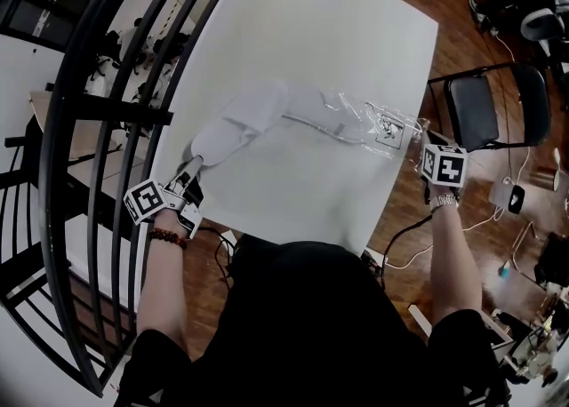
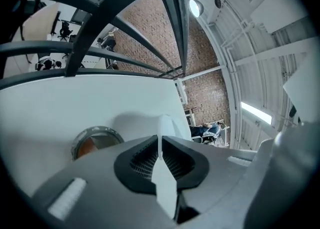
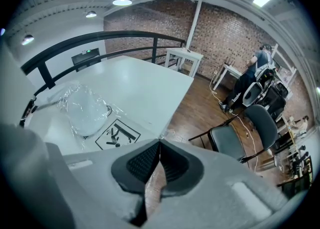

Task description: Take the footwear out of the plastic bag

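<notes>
A white slipper (image 1: 236, 125) lies on the white table (image 1: 302, 23), its toe end leading into the mouth of a clear plastic bag (image 1: 364, 121). My left gripper (image 1: 193, 165) sits at the table's near left edge, shut on the slipper's thin heel edge (image 2: 161, 123); the left gripper (image 2: 160, 145) view shows white material pinched between the pads. My right gripper (image 1: 425, 140) is at the table's right edge, shut on the bag's corner (image 3: 161, 135). In the right gripper (image 3: 160, 145) view, the bag (image 3: 82, 105) has a white shape inside and a printed warning label (image 3: 117, 135).
A black metal railing (image 1: 98, 112) curves close along the table's left side. A black folding chair (image 1: 493, 107) stands on the wood floor to the right, with cables (image 1: 418, 250) trailing near it. A person (image 3: 260, 65) works at a far desk.
</notes>
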Demonstrator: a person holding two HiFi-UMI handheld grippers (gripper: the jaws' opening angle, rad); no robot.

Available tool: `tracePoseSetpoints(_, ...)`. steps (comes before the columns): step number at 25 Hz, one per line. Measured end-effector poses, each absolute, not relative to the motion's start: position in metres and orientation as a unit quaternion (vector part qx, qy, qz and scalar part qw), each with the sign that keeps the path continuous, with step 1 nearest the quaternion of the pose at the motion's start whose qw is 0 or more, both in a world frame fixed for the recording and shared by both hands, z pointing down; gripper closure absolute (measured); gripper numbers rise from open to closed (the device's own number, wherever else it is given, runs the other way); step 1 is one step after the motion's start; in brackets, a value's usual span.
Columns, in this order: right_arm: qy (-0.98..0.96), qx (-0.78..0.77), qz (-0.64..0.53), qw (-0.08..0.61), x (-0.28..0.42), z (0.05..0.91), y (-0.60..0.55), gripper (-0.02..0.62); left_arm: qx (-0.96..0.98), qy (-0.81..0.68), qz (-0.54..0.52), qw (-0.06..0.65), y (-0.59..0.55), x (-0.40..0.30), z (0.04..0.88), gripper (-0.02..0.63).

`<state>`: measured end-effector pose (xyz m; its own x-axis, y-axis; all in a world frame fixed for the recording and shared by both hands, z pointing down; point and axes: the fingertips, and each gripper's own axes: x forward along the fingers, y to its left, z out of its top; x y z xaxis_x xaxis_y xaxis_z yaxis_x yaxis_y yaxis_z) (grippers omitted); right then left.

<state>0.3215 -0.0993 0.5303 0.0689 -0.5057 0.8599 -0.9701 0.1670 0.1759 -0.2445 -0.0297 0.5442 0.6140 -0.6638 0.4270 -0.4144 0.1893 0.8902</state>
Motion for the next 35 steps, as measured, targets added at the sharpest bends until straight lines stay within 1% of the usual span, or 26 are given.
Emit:
tracePoseSetpoints(4, -0.623, 0.593, 0.266, 0.436, 0.325, 0.53, -0.099, 0.6, 0.624, -0.423, -0.146, 0.641, -0.033, -0.245, 0.533, 0.563)
tracePoseSetpoints(9, -0.621, 0.591, 0.271, 0.438, 0.326, 0.535, -0.098, 0.6, 0.614, -0.43, -0.178, 0.637, -0.034, -0.252, 0.528, 0.563)
tracePoseSetpoints(20, -0.599, 0.607, 0.275, 0.444, 0.339, 0.536, -0.091, 0.601, 0.583, -0.464, -0.236, 0.624, -0.029, -0.265, 0.531, 0.565)
tracePoseSetpoints(32, -0.599, 0.601, 0.283, 0.447, 0.334, 0.541, -0.079, 0.6, 0.564, -0.473, -0.277, 0.618, -0.02, -0.262, 0.535, 0.565)
tracePoseSetpoints(33, -0.602, 0.598, 0.283, 0.447, 0.335, 0.54, -0.078, 0.597, 0.563, -0.473, -0.278, 0.619, -0.019, -0.26, 0.535, 0.565)
tracePoseSetpoints(35, -0.612, 0.59, 0.281, 0.446, 0.332, 0.539, -0.079, 0.569, 0.559, -0.473, -0.279, 0.622, -0.018, -0.257, 0.536, 0.565)
